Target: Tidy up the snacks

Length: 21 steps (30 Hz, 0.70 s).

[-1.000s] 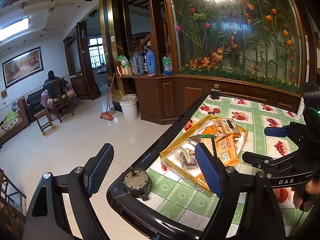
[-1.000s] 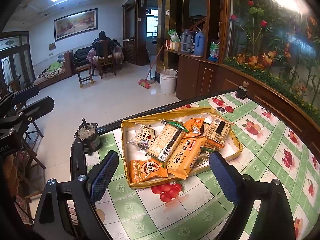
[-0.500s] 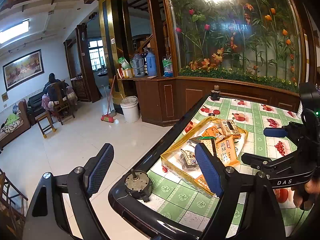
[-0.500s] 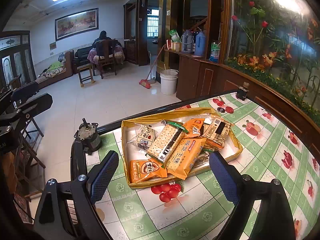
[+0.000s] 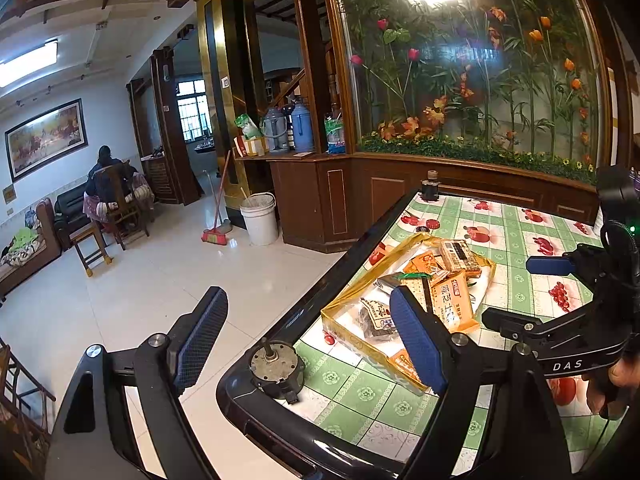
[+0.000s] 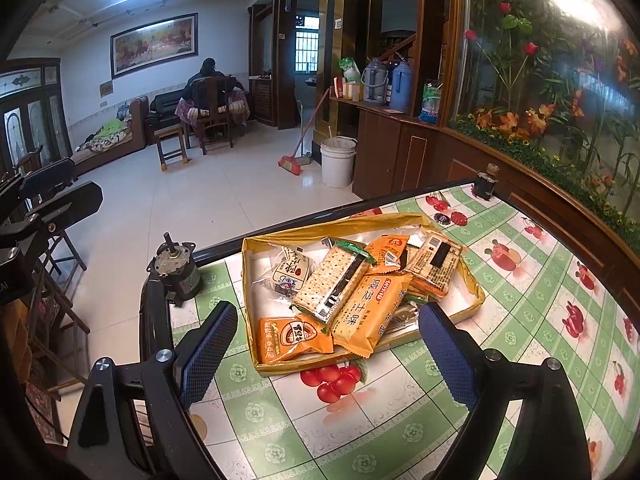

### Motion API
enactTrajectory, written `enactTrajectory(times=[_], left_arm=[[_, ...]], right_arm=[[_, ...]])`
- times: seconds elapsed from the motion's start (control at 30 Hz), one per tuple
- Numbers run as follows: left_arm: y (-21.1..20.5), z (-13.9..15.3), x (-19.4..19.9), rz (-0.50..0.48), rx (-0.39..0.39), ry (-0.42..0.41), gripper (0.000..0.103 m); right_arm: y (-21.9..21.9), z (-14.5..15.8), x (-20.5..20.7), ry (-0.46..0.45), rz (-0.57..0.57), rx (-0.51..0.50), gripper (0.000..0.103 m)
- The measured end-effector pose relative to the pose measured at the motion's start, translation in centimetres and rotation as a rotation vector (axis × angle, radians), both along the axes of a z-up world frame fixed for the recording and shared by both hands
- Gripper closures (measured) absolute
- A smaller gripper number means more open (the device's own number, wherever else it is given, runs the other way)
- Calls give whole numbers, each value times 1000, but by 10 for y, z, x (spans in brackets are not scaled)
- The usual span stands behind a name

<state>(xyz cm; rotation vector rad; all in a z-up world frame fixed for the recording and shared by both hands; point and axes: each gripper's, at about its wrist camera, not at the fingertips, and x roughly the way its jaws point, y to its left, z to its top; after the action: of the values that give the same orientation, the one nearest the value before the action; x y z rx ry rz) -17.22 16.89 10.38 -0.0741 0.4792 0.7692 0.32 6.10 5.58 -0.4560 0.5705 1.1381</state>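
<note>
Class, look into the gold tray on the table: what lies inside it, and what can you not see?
Inside the gold tray: a cracker pack, orange packets, a white wrapped snack. They overlap, so anything beneath them is hidden.

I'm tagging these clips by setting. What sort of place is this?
Most likely a home's living and dining room: a sofa below a framed painting, a broom beside a white bucket, and a tray of snacks on a fruit-print tablecloth.
</note>
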Motion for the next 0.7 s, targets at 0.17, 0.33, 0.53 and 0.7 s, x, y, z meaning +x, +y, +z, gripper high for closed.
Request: enactTrajectory(times=[0.17,0.33,0.53,0.7], left_arm=[[0,0,0,0,0,1,19],[0,1,0,0,-2,1,19],[0,0,-1,-4,-3,3,19],[2,-3,-1,-2,-14,8,19]], right_arm=[[0,0,0,-1,1,-2,10],[-1,-2,1,-2,5,-7,10],[-2,-4,2,-4,9,-11,10],[-2,-3,0,-9,5,-11,10]])
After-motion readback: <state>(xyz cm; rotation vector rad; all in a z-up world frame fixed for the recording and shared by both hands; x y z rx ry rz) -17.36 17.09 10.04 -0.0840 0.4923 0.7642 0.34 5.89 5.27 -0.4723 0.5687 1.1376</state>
